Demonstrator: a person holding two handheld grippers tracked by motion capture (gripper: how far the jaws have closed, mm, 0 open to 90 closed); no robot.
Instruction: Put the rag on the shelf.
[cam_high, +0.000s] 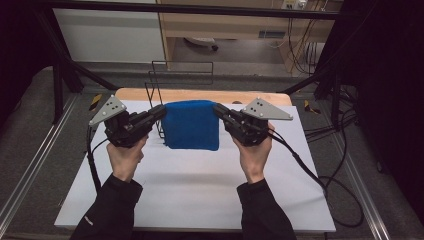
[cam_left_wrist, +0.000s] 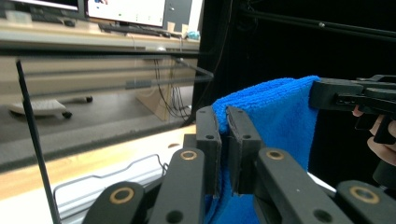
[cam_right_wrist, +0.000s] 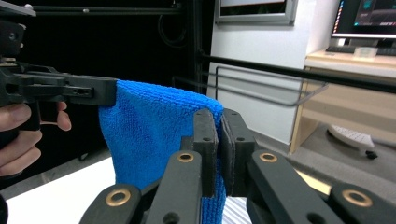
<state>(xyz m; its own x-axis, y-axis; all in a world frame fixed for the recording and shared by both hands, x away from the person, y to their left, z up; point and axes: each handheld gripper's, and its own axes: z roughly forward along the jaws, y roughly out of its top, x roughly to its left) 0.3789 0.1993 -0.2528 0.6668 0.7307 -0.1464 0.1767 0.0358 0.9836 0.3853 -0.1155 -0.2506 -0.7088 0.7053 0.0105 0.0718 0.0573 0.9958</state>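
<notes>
Two top corners are the sensible hold on the soft, light blue microfibre cloth (cam_high: 191, 125), which hangs limp above the white surface (cam_high: 200, 185), with the left gripper (cam_high: 159, 113) and right gripper (cam_high: 220, 111) fingers each clamped on a corner.

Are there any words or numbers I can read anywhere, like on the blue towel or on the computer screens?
Blue towel: no words, label or tag on the sides that show.
Left gripper and right gripper: no writing on them.
Computer screens behind the table: lit, but far too small and blurred to read.
White table: no writing on it.
So nothing here can be read.
</notes>
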